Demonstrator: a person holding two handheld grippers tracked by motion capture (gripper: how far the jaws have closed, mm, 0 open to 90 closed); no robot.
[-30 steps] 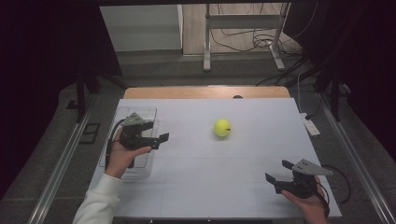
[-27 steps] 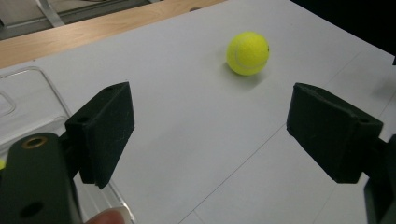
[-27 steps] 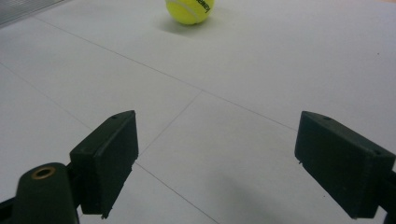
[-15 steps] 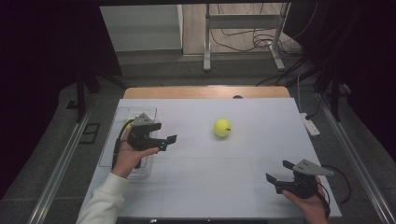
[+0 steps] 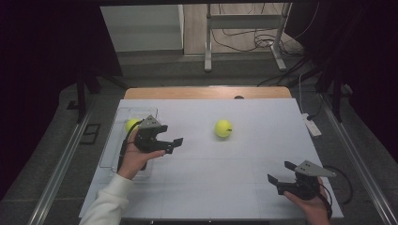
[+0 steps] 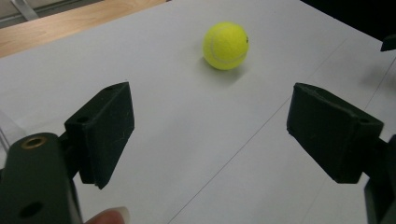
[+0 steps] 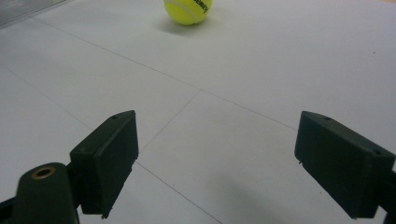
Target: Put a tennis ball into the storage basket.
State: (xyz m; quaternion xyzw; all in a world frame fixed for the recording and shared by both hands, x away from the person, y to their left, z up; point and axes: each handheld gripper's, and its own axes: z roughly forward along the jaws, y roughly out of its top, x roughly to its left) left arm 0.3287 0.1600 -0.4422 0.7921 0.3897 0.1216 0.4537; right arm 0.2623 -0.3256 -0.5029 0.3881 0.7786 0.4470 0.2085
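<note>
A yellow tennis ball (image 5: 223, 128) lies on the white table sheet near the middle; it lies ahead of the jaws in the left gripper view (image 6: 225, 45) and at the top of the right gripper view (image 7: 187, 10). A second yellow ball (image 5: 132, 124) rests in the clear tray (image 5: 109, 150) at the left. My left gripper (image 5: 172, 145) hovers beside the tray, pointing toward the middle ball, open and empty (image 6: 210, 140). My right gripper (image 5: 280, 173) stays low at the front right, open with nothing between its jaws (image 7: 215, 163).
A bare wooden strip (image 5: 206, 92) runs along the table's far edge. A white power strip (image 5: 311, 125) lies off the right edge. Metal stand legs (image 5: 206, 56) and cables sit on the floor beyond. Thin grid lines cross the sheet.
My left gripper has moved right, away from the tray and toward the middle ball, uncovering the ball in the tray. The right gripper has stayed put.
</note>
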